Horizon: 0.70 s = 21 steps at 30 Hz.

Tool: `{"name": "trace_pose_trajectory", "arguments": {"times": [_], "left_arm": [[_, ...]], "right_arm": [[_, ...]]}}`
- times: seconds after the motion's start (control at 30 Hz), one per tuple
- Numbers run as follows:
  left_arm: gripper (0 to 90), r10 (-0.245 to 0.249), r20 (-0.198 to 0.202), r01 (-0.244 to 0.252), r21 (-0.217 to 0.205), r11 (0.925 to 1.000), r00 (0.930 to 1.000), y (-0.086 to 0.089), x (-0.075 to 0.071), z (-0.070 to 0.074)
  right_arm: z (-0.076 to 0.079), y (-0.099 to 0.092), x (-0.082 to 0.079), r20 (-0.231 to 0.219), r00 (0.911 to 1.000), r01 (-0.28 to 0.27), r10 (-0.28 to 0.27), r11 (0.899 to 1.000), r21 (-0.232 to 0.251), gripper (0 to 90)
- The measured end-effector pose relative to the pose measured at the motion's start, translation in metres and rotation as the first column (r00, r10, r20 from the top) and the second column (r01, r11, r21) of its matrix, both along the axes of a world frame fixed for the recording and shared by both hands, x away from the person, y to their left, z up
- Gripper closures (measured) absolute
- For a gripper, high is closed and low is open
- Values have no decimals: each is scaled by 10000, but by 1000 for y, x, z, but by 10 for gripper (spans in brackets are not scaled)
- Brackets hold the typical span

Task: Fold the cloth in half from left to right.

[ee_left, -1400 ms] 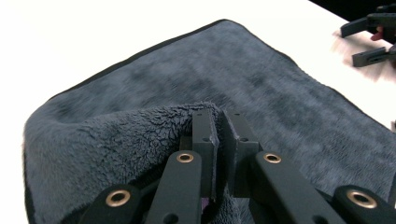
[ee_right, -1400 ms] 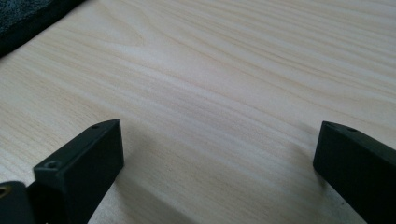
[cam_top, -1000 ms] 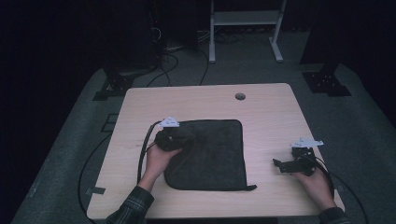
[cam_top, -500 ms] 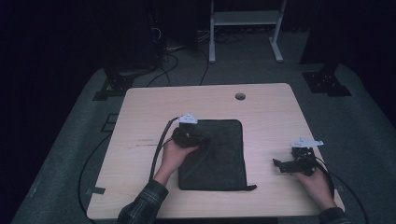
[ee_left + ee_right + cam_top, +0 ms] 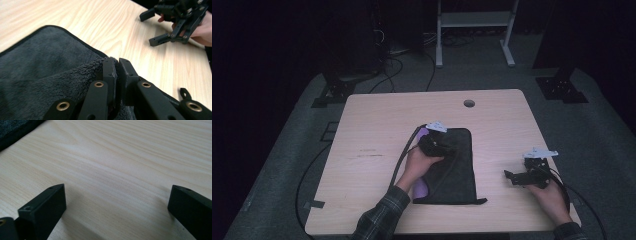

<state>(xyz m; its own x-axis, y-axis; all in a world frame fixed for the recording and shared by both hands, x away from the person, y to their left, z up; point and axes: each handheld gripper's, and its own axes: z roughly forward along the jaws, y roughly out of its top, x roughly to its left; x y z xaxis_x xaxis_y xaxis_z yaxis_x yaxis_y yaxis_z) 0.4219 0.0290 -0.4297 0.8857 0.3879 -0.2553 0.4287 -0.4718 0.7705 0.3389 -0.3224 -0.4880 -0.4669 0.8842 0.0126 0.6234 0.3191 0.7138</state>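
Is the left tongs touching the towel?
Touching. Left gripper view shows the left tongs shut on the dark towel's folded edge, pile pinched between them.

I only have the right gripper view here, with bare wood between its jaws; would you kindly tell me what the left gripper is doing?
Observer: The left gripper has its jaws shut on an edge of the dark grey fleecy cloth.
Operator: Thank you. How does that cloth lie on the table?
Observer: In the high view it forms a tall, narrow rectangle near the middle of the light wooden table, and the left gripper is over its far left part.
Operator: And where is my right gripper relative to it?
Observer: The right gripper sits apart from the cloth, to its right near the table's near edge, with its open jaws pointing toward the cloth.
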Motion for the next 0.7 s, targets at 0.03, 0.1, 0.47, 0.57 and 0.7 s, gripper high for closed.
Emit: {"name": "trace_pose_trajectory", "arguments": {"times": [0.03, 0.1, 0.47, 0.57, 0.7], "left_arm": [[826, -26, -56, 26, 52, 10000, 10000, -4, 1, -3], [820, -160, -144, 162, 118, 9998, 9998, -9, 4, -8], [385, 183, 95, -182, -145, 9997, 9998, 6, 2, 0], [279, 462, 339, -461, -37, 9989, 9984, 21, -4, 4], [172, 809, 603, -817, 100, 9966, 9949, 44, -15, 5]], "right_arm": [[0, 0, 0, 3, 10000, -1, 1, 10000, 5, 7], [0, 0, 0, 6, 10000, -3, 3, 10000, 5, 7], [0, 0, 0, -5, 10000, -51, 51, 10000, 0, 7], [0, 0, 1, -6, 10000, -20, 20, 10000, -11, 7], [0, 1, 1, 1, 10000, 24, -24, 10000, -14, 7]]}}
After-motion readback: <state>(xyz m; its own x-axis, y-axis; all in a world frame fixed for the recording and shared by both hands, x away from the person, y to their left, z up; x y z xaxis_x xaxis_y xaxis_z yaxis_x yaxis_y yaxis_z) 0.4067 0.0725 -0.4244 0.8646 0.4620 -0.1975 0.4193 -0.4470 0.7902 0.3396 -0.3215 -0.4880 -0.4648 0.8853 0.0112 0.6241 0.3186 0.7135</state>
